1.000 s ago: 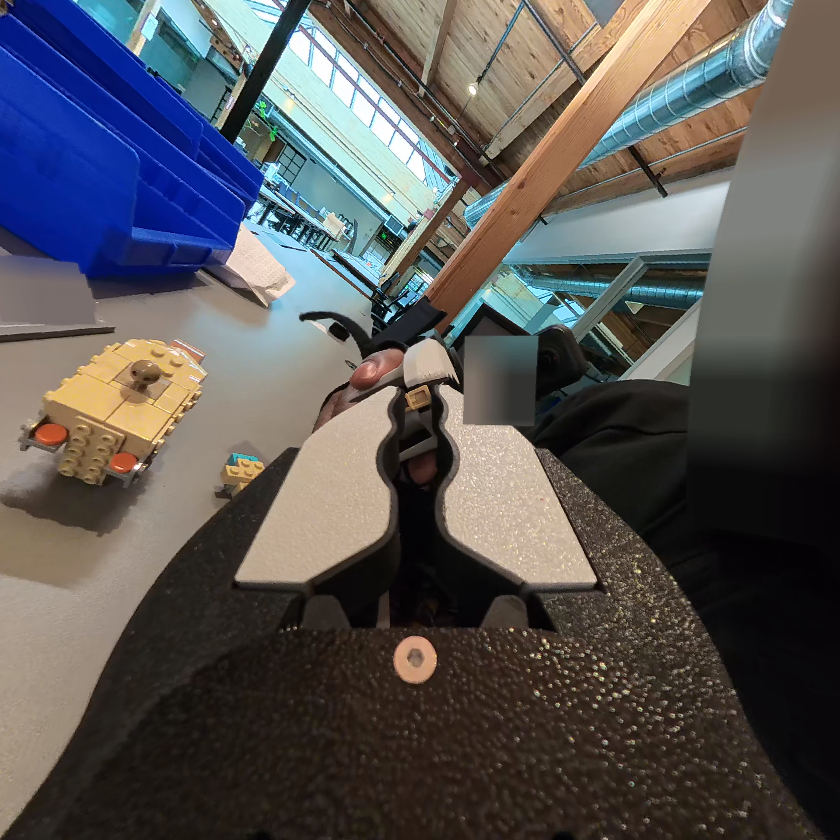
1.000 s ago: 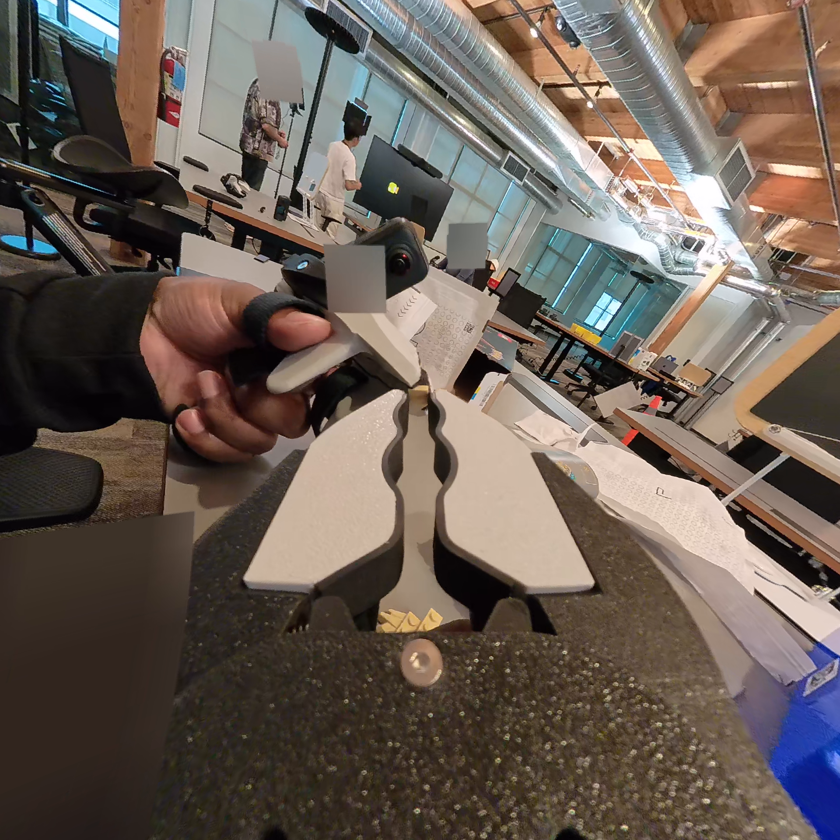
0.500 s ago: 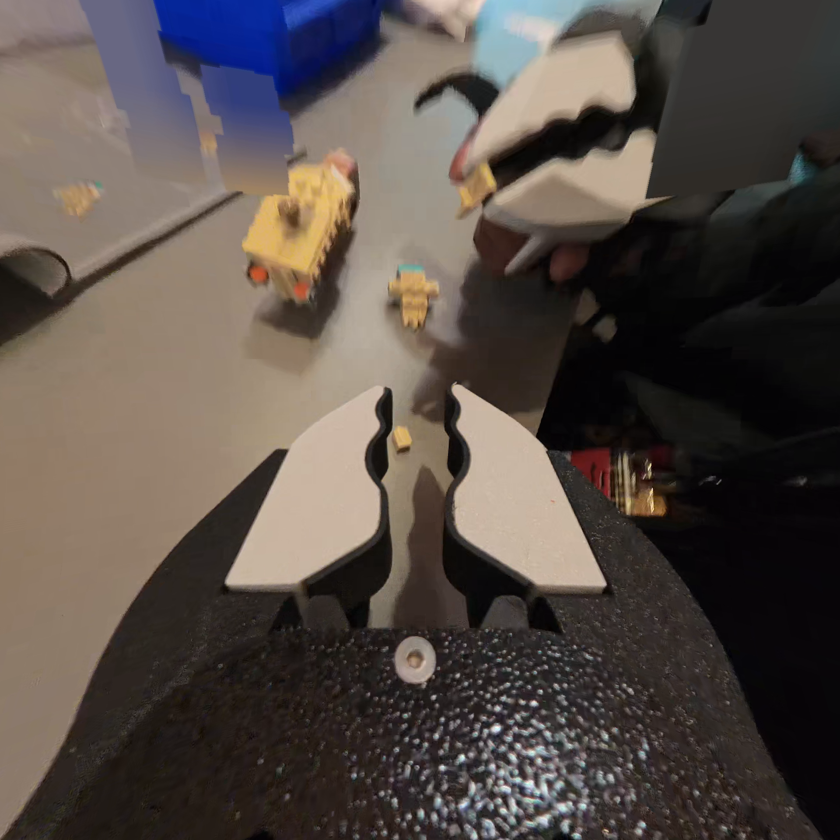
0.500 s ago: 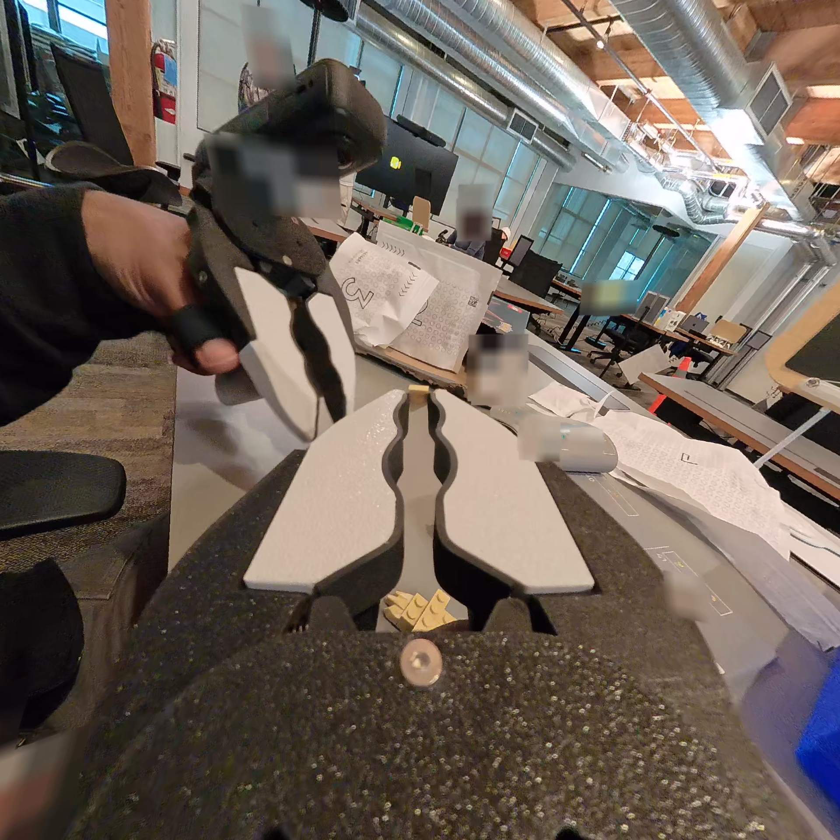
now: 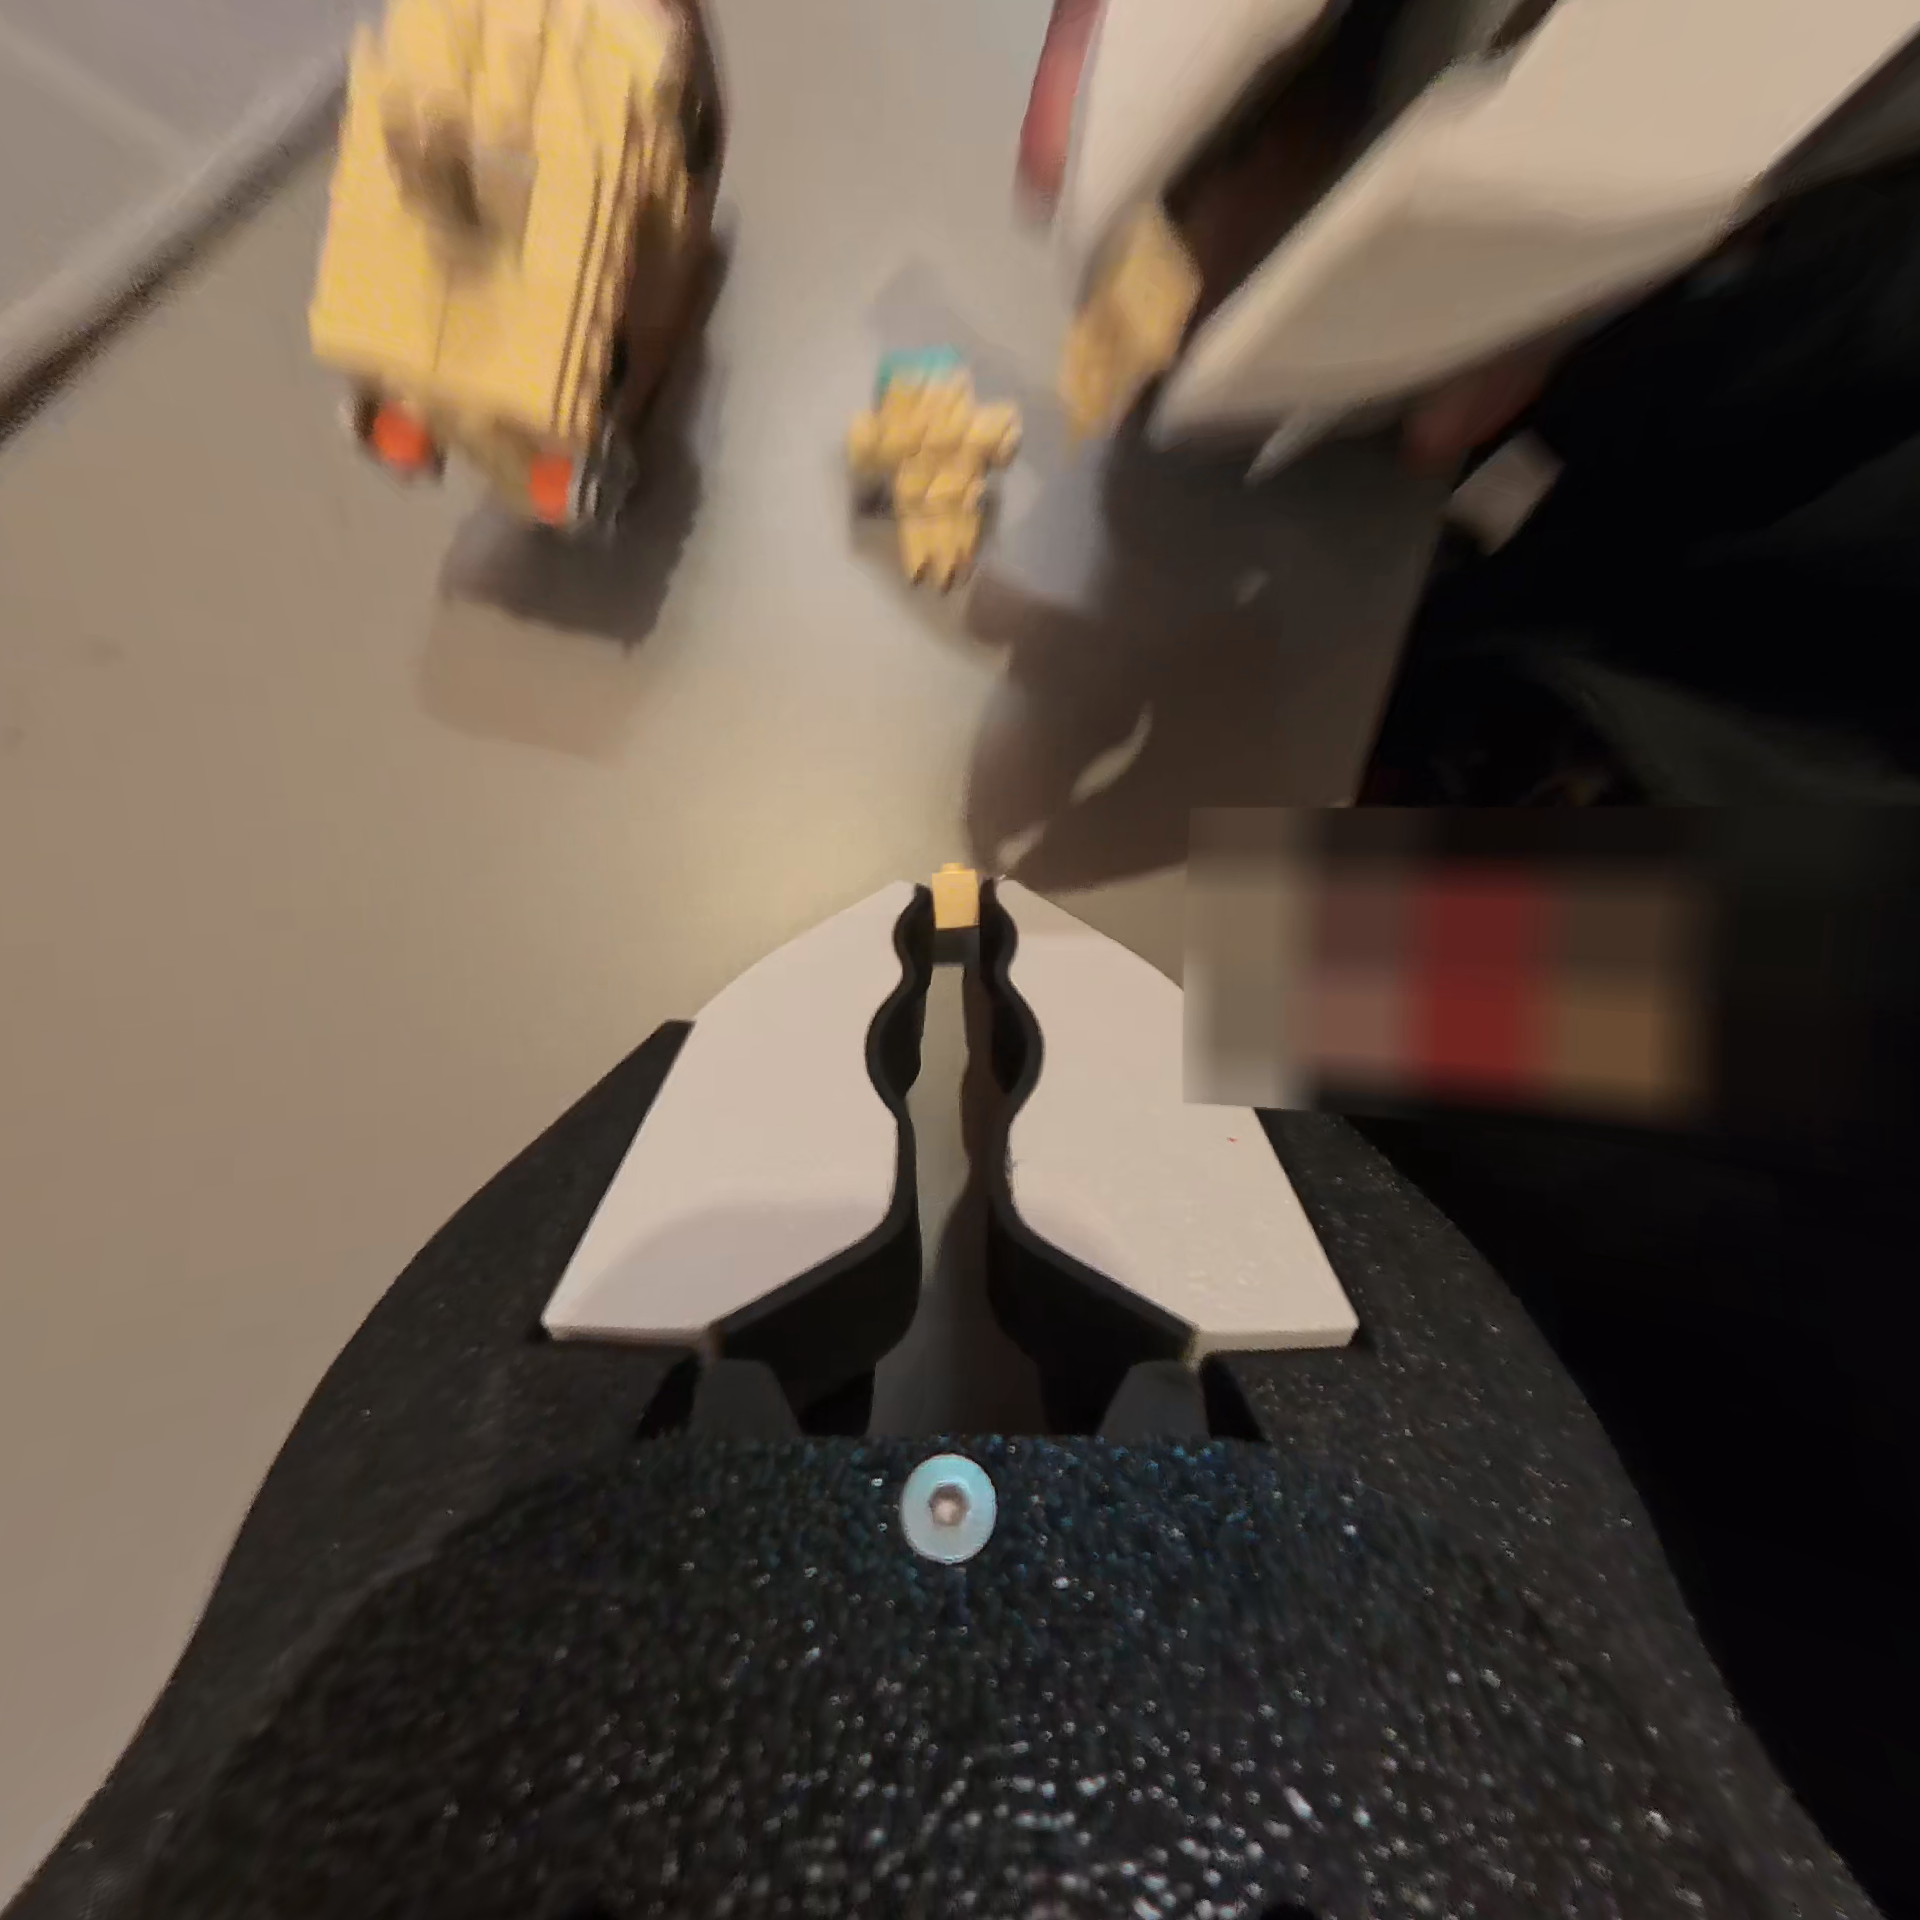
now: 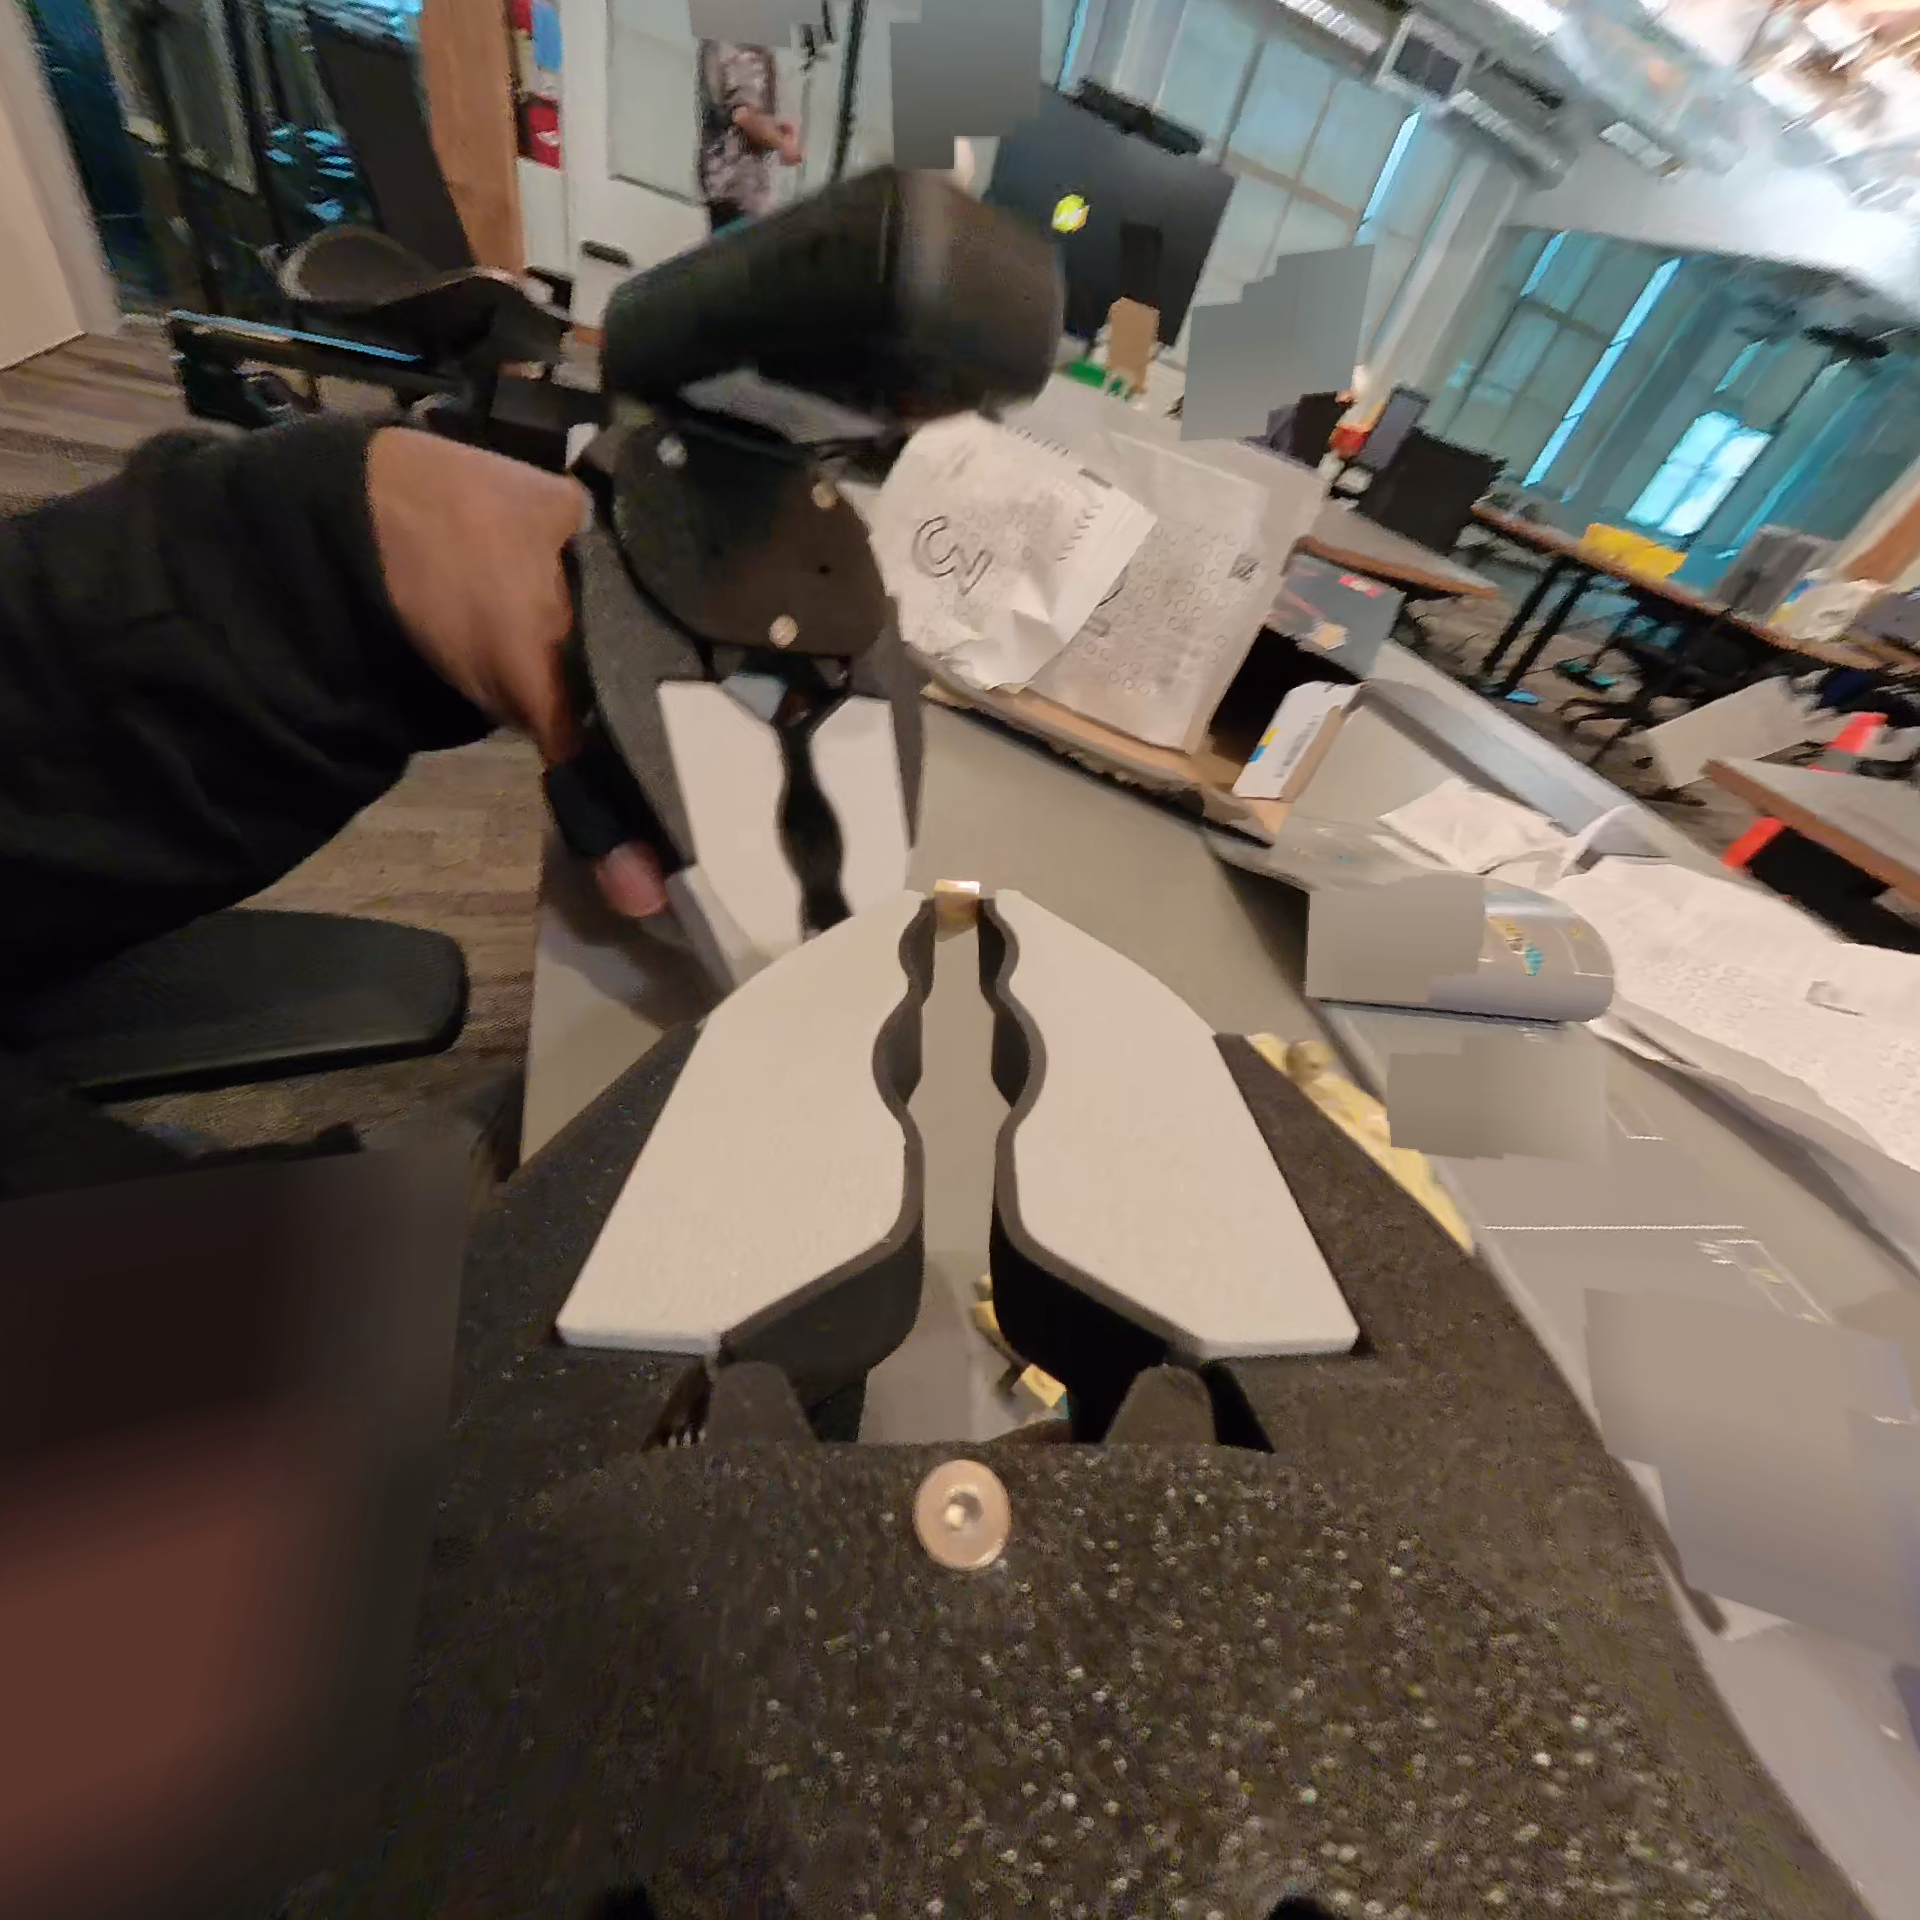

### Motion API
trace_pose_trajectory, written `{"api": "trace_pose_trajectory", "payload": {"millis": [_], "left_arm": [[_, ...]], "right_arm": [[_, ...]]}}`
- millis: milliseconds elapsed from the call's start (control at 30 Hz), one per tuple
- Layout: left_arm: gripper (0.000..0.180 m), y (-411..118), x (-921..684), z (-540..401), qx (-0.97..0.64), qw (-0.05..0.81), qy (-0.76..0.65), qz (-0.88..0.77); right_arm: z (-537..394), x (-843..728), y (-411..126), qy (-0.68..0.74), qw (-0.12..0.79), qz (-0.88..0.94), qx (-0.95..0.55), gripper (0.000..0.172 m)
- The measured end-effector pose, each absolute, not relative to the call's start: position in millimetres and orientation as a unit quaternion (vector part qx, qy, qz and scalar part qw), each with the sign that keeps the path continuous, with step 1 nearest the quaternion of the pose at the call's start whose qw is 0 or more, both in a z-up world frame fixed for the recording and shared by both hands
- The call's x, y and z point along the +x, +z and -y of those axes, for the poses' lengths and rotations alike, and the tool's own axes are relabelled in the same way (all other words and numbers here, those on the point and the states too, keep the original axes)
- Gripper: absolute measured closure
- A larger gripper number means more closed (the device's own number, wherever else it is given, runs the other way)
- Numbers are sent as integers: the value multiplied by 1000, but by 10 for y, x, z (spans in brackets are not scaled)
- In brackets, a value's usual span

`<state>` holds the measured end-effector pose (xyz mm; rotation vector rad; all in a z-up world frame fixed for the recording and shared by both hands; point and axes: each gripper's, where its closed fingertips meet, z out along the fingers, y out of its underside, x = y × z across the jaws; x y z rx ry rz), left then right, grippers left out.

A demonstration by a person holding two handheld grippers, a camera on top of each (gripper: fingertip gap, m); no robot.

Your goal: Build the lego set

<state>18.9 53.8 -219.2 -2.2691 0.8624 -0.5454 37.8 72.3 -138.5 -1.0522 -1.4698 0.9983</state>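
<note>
Fingers of the left gripper (image 5: 957, 902) nearly closed, pinching a tiny tan brick (image 5: 957, 900) at the very tips, low over the grey counter (image 5: 208, 831). Fingers of the right gripper (image 6: 957, 906) likewise almost shut on a small tan piece (image 6: 957, 900), raised clear of the counter and near the left one, probably so both parts stay steady. Beyond, a tan brick vehicle (image 5: 499, 260) with orange studs and a small tan-and-teal cluster (image 5: 930, 457) resting on the counter, apart from both grippers, blurred
</note>
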Motion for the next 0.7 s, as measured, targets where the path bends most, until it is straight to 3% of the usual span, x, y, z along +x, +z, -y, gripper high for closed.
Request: {"api": "trace_pose_trajectory", "payload": {"millis": [267,700], "left_arm": [[173,-1613,338,-492,-765,448,-273,-374],[172,-1583,535,-340,-740,436,-283,-426]], "right_arm": [[-547,476,-1460,480,414,645,-426,164],[-355,548,-1519,497,365,683,-391,164]]}}
